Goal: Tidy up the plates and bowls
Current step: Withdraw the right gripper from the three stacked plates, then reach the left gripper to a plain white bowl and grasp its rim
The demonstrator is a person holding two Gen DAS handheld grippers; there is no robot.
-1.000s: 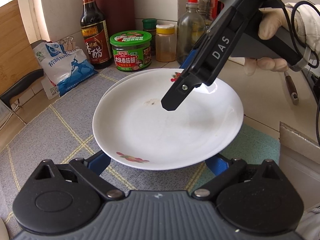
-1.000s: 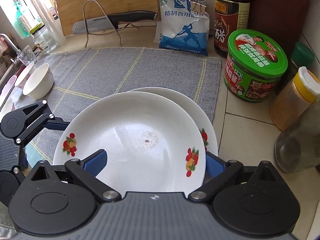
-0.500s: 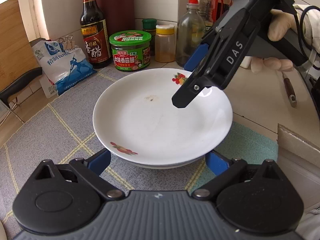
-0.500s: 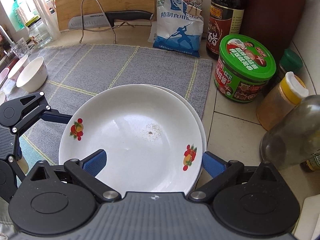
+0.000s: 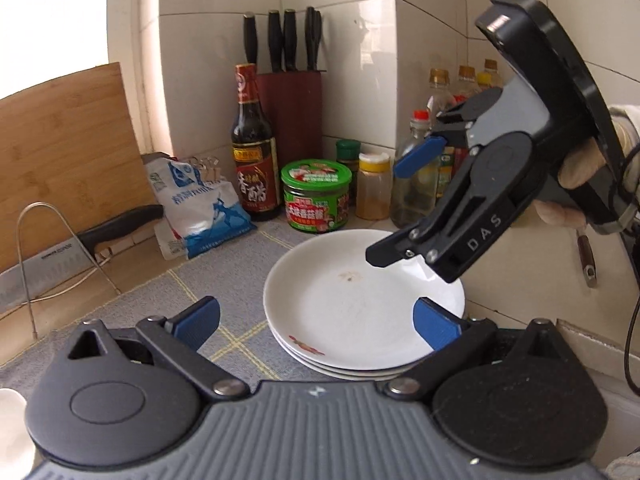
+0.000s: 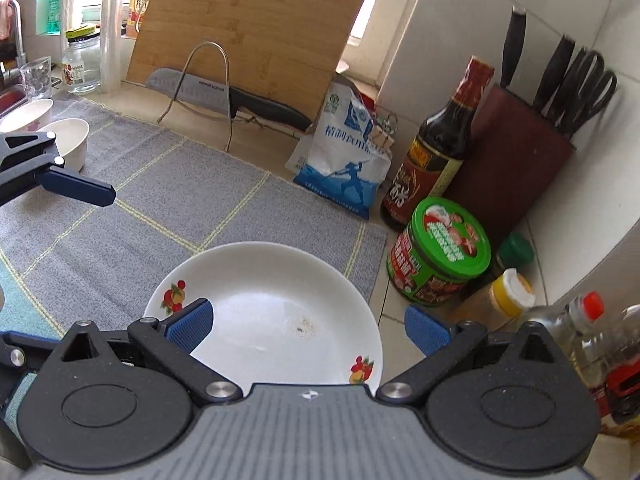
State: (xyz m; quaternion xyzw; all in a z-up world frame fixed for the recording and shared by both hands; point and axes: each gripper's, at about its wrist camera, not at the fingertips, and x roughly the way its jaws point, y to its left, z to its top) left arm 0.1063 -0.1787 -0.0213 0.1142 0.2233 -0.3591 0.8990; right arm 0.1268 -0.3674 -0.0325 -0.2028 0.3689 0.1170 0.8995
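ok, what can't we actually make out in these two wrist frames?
- Plate stack, left wrist: near rim hidden by the left gripper; count unsure.
- Same stack, right wrist: lower plates covered by the top plate.
- Bowls, right wrist: partly behind the left gripper's finger, cut by the frame edge.

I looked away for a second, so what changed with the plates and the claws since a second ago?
The top plate was set down squarely onto the stack and let go. Both claws, left and right, lifted and pulled back, open. The mat, bowls and jars stayed put.

White tiled walls [image 5: 360, 40], bright window [image 5: 52, 20]
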